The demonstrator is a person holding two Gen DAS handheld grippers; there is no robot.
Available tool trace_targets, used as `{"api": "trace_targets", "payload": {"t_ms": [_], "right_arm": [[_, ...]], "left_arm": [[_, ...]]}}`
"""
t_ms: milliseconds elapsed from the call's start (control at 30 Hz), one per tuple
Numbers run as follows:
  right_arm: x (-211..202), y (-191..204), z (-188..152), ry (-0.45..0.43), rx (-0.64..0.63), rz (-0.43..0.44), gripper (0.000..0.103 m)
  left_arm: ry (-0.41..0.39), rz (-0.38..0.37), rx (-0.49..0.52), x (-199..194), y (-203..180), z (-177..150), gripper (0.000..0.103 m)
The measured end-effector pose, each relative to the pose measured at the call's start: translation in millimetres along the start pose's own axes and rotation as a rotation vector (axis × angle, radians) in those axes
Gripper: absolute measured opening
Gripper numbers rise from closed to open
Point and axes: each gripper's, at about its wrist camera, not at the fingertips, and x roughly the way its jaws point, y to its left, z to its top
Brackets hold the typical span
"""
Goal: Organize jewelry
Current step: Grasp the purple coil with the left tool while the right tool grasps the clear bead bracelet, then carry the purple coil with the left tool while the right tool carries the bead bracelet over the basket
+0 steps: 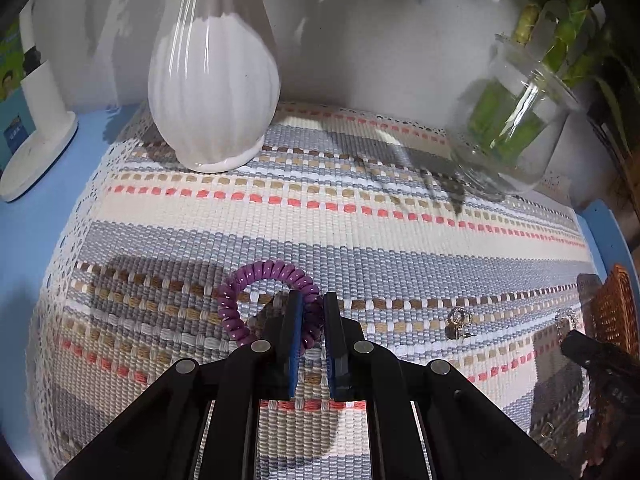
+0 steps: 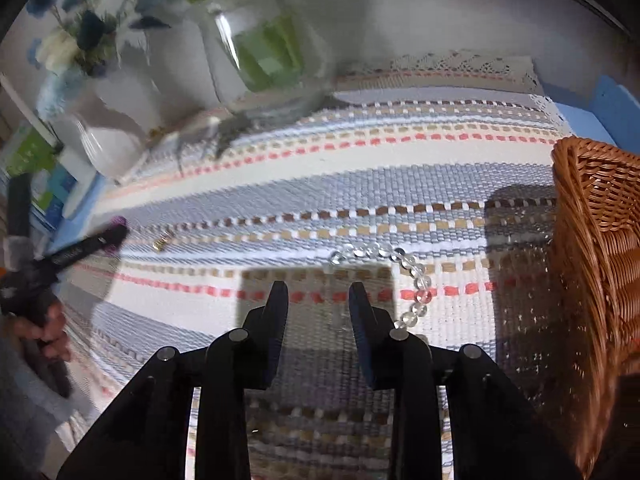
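Note:
My left gripper (image 1: 313, 300) is shut on a purple spiral hair tie (image 1: 256, 276), which lies on the striped woven mat (image 1: 320, 216); one side of the coil is pinched between the pads. In the right wrist view this gripper (image 2: 108, 238) shows at far left with the purple tie (image 2: 120, 222) at its tip. My right gripper (image 2: 318, 292) stands open over the mat, its jaws well apart. A clear bead bracelet (image 2: 416, 276) lies just ahead and right of its right finger, partly hidden behind it. A small earring (image 1: 460, 320) lies on the mat between both grippers.
A brown wicker basket (image 2: 592, 240) stands at the right edge of the mat. At the back are a white ribbed vase (image 1: 212, 92) and a glass jar of green stalks (image 1: 516, 120). A white lamp base (image 1: 36, 152) sits far left. Another small sparkly piece (image 1: 566, 318) lies near the basket.

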Motion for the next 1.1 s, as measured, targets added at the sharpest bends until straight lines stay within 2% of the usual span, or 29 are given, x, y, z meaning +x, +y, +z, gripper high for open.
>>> {"api": "trace_targets", "payload": {"t_ms": [33,100,133,267,400,700,800,900,1100], "right_arm": [[0.8,2.1,-0.7,-0.019,-0.030,-0.020,0.031],[5.4,10.0,-2.3,-0.017,-0.109,-0.094,0.012],[6.6,12.5,-3.6,-0.021,-0.144,-0.126,0.010],[7.5,12.2,-6.5,-0.032,-0.195,-0.131,0.009],[-5.2,-2.9,-4.2,-0.046,-0.062,-0.019,0.008],[-45.9,-11.3,8.0,-0.165,0.027,0.030,0.008],[-55.9,-19.0,11.1,-0.181,0.089,0.078,0.009],[-66.4,-28.0,11.2,-0.200,0.148,0.133,0.008],[-93.2,-31.6,13.1,-0.265,0.163,0.132,0.009]], "left_arm": [[-0.001,0.002,0.000,0.7,-0.9,0.6,0.010],[-0.004,0.005,-0.001,0.8,-0.9,0.8,0.010],[-0.004,0.006,-0.001,1.2,-1.7,0.7,0.010],[0.003,0.012,-0.006,0.8,-2.4,1.1,0.010],[0.021,-0.007,-0.013,-7.3,-3.7,3.3,0.010],[-0.037,-0.068,-0.018,-38.1,-13.4,11.2,0.010],[-0.048,-0.084,-0.013,-47.5,-21.7,12.1,0.010],[-0.075,-0.132,-0.017,-66.0,-32.6,9.8,0.010],[-0.114,-0.207,0.011,-97.2,-56.9,12.0,0.010]]}}
